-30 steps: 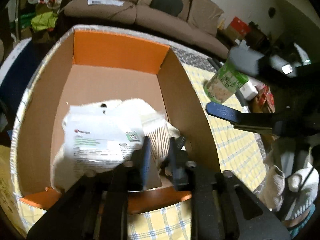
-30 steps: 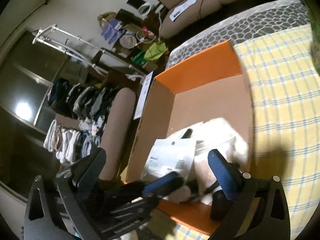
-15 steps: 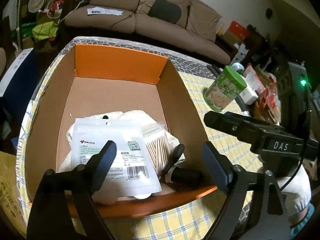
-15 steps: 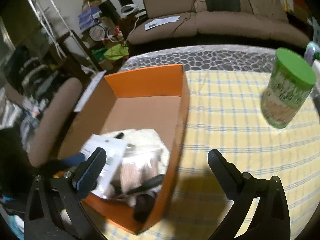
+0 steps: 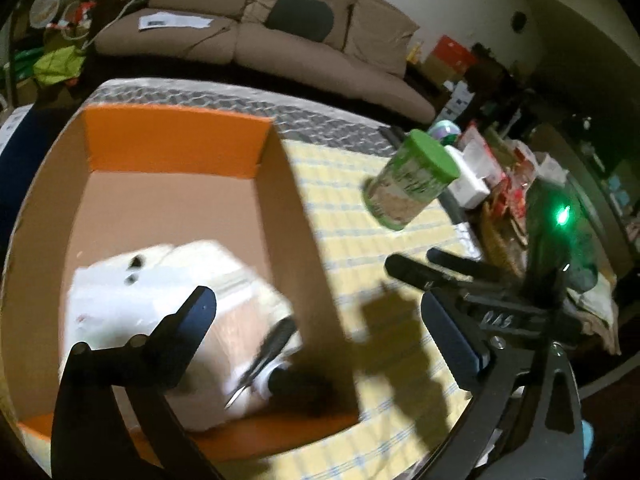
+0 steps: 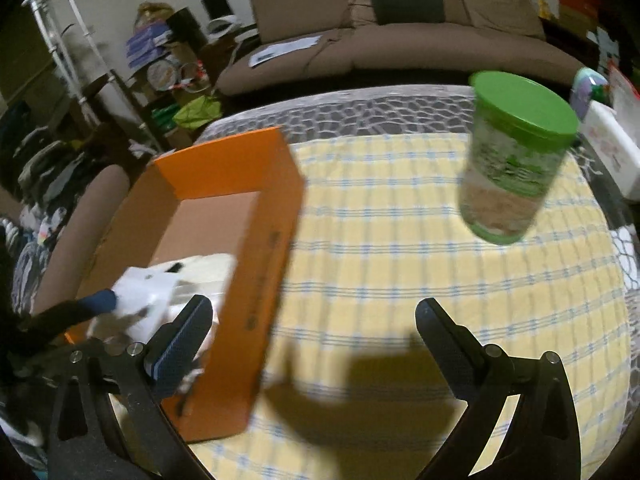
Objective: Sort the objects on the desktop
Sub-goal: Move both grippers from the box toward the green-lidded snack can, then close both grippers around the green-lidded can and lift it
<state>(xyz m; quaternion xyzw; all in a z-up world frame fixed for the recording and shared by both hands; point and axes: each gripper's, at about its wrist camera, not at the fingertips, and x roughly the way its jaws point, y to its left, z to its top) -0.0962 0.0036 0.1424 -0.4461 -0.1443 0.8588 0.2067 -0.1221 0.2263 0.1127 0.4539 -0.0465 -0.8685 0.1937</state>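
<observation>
An orange cardboard box (image 5: 172,148) sits on the yellow checked tablecloth (image 5: 344,208). Inside it lie a white packet (image 5: 116,304), a bag of cotton swabs (image 5: 236,320) and a black pen (image 5: 276,340). My left gripper (image 5: 326,320) hovers over the box's near right corner, its jaws opening wide with nothing held between them. A jar with a green lid (image 6: 516,160) stands upright on the tablecloth (image 6: 400,260) at the right. The right gripper (image 6: 314,336) is open over bare cloth between the box (image 6: 264,248) and the jar. The jar (image 5: 408,180) also shows in the left wrist view.
A brown sofa (image 6: 400,40) runs behind the table. Boxes and packets (image 5: 472,184) crowd the table's far right edge beyond the jar. Shelves and clothes (image 6: 60,160) stand to the left of the table. The picture is blurred by motion.
My left gripper let go of the swab bag in the box, opened wide and drew back to the right. The right gripper swung from above the box to the cloth near the jar.
</observation>
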